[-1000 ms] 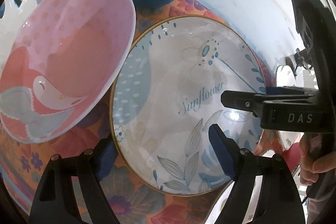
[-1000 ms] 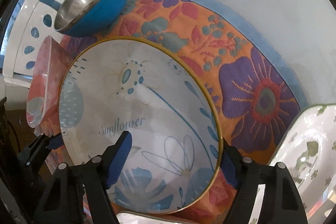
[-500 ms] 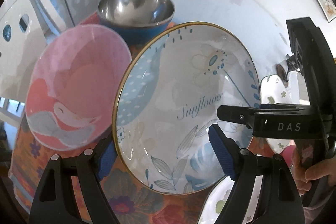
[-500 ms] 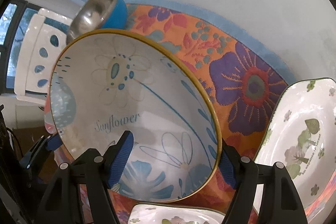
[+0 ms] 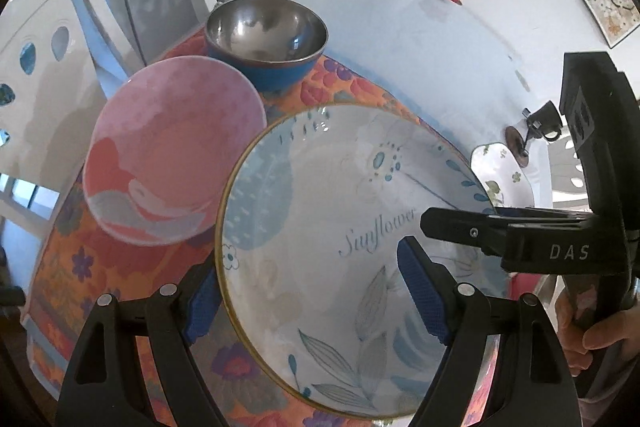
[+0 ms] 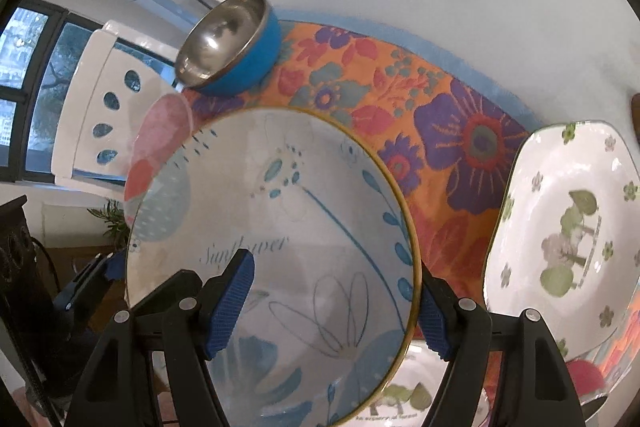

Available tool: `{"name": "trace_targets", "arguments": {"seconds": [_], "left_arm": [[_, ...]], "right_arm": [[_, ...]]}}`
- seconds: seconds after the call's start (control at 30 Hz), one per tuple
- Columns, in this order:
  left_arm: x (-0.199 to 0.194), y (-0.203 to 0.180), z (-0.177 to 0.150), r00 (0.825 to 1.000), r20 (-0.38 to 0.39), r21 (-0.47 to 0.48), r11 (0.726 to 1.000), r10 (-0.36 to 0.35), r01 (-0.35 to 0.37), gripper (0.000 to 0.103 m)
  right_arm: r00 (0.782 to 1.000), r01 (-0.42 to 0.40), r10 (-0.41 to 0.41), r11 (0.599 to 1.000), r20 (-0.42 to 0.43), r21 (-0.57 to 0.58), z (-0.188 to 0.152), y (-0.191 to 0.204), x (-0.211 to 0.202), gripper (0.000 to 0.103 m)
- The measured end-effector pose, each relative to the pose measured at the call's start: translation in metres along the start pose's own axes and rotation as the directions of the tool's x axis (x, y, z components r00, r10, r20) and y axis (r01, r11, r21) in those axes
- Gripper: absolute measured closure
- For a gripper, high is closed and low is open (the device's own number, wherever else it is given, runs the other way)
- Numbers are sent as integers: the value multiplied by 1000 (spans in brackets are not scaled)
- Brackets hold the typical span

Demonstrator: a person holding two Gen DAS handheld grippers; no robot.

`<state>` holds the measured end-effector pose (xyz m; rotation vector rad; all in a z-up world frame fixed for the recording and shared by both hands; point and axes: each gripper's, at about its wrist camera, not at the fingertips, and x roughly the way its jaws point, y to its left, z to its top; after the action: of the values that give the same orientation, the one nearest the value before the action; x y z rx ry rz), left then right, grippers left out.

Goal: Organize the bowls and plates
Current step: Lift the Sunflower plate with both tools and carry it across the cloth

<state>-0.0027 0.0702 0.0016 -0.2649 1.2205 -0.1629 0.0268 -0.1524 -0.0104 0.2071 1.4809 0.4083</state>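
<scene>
Above floral cloth [image 6: 460, 131], both tongs [image 5: 316, 295] [image 6: 332, 303] clamp the Sunflower plate's [image 5: 320, 211] opposite rims.

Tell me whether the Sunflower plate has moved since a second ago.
Yes. The Sunflower plate has risen off the cloth; the blue bowl beyond now looks smaller and farther.

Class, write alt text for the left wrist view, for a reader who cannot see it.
Both grippers, left gripper and right gripper, clamp opposite rims of a white round plate with blue flowers and the word Sunflower, over an orange floral cloth. Behind it sit a pink bowl and a steel-lined blue bowl.
</scene>
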Motion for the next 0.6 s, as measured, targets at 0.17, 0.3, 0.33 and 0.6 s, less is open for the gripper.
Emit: {"name": "trace_targets", "arguments": {"seconds": [0.17,0.3,0.33,0.6], "left_arm": [[-11,6,-17,1000,16,16,1000,-2,1,24],[-20,17,-33,1000,31,-19,1000,6,-5,24],[-22,20,-36,1000,31,-28,1000,2,-1,24],[-38,50,-59,1000,15,-51,999,-7,8,24]], "right_arm": [[1000,-20,20,1000,-1,-1,-24,16,5,29],[1000,-30,30,1000,-4,-7,-41,28,11,29],[999,-32,32,999,-8,-7,-46,31,13,29],[997,-77,77,997,2,-4,-76,63,18,29]]}}
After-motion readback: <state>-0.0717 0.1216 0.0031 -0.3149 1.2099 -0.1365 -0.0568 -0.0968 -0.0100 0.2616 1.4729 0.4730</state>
